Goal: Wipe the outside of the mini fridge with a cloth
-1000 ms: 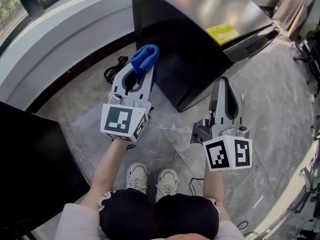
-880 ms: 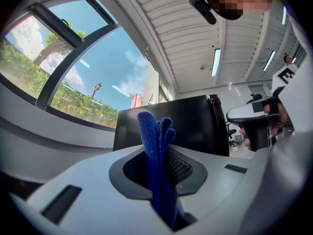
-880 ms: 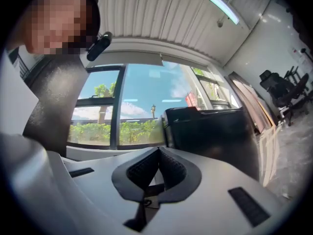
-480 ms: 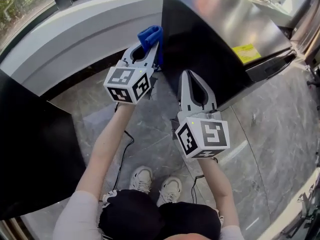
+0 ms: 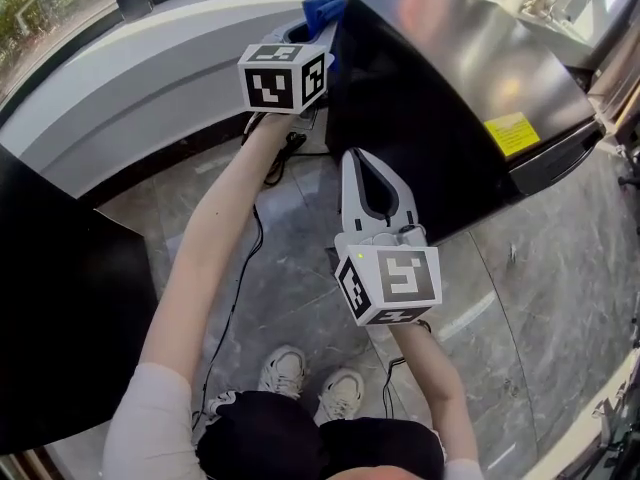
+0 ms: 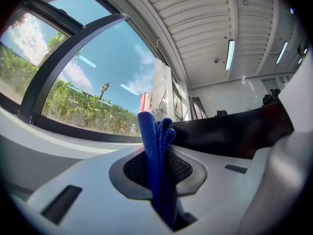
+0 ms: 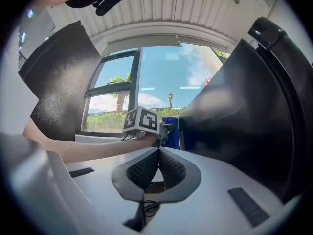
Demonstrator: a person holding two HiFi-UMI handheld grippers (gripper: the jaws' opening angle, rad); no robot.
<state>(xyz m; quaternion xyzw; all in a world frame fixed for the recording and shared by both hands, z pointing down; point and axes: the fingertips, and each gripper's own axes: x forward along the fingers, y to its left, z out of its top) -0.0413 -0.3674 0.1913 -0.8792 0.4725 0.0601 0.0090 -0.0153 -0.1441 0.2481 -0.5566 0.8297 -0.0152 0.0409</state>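
Observation:
The black mini fridge (image 5: 450, 108) stands on the marble floor, its dark side facing me and its top shiny. My left gripper (image 5: 322, 20) is raised to the fridge's upper left corner, shut on a folded blue cloth (image 5: 325, 10) that touches that edge. In the left gripper view the blue cloth (image 6: 155, 155) sticks up between the closed jaws, with the fridge top (image 6: 234, 131) to its right. My right gripper (image 5: 358, 163) hangs lower beside the dark side, shut and holding nothing. The right gripper view shows the fridge (image 7: 234, 126) and the cloth (image 7: 172, 131).
A grey curved ledge (image 5: 150, 78) under a window runs behind the fridge. A black cable (image 5: 255, 238) trails over the floor on the left. A black panel (image 5: 60, 308) stands at far left. A yellow label (image 5: 510, 133) sits on the fridge. The person's shoes (image 5: 310, 373) are below.
The left gripper has risen with the cloth from the fridge's lower side to its top left corner. The right gripper moved left and closer to the fridge's side.

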